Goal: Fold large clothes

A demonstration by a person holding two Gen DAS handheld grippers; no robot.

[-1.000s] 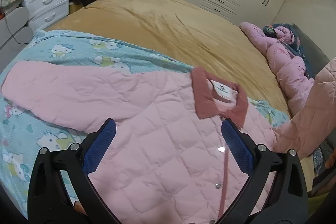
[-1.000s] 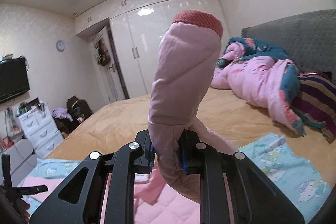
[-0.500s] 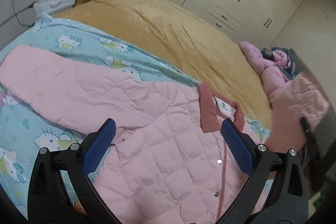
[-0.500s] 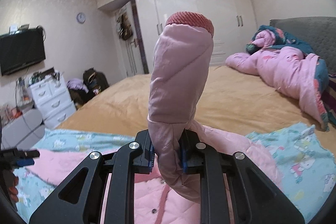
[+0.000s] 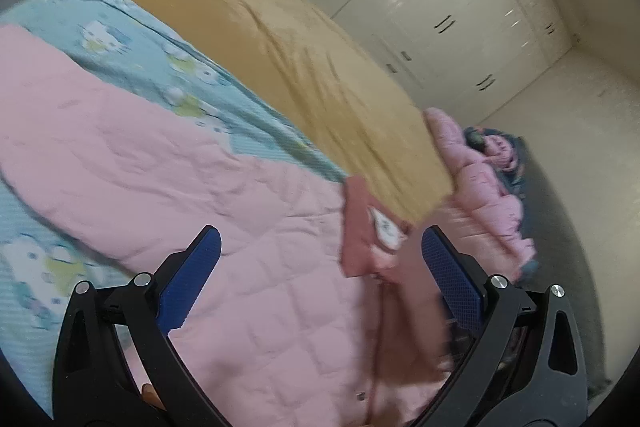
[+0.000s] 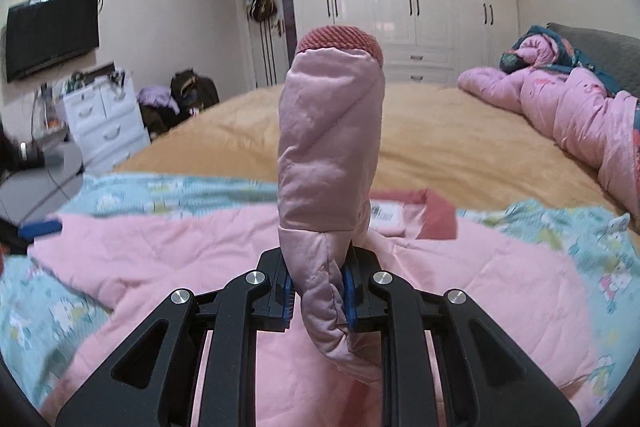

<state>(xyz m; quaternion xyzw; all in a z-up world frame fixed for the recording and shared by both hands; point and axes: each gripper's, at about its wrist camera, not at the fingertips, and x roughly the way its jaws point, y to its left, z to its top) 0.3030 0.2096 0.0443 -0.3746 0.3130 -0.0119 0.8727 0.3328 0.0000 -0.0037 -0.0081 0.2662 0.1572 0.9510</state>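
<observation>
right claw (image 6: 318, 293) pinching the pink sleeve (image 6: 330, 147) above the jacket (image 6: 168, 259), left claw (image 5: 320, 283) spread empty; sleeve fold underway, next lay it across the chest.

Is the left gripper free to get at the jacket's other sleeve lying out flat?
Probably yes: the left gripper is open and empty, and the flat sleeve lies uncovered on the blue sheet.

Jacket (image 5: 248, 291) was quilted pale pink, collar (image 5: 358, 227) dusty red. Sheet (image 5: 132, 43) pale blue, cartoon-cat print. Bedspread (image 6: 452, 143) plain mustard.
</observation>
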